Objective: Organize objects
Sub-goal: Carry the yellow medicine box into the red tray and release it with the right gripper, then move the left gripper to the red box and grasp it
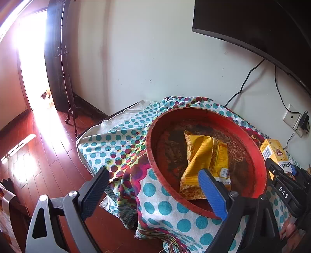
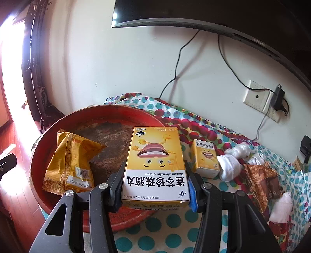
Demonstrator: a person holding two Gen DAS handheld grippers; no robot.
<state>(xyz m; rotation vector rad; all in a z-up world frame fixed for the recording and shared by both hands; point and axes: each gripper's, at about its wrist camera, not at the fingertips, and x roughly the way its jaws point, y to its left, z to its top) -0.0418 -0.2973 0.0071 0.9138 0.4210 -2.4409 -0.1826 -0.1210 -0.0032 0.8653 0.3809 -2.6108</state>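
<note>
step: carrying box to tray | right tongs [image 2: 155, 183] clamped on yellow medicine box [image 2: 155, 165], lower centre of frame, over red tray [image 2: 58, 124] rim | left tongs [image 1: 153, 186] apart, empty | advice: lower box flat beside yellow packet [image 2: 70, 163] — then release

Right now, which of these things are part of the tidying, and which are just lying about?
Part of the job:
- red tray
- yellow packet, already in the tray
- big yellow box, clamped in the right gripper
- small yellow box, on the cloth
- left gripper, open and empty

Just lying about:
- spotted cloth
- wall socket
- screen
</note>
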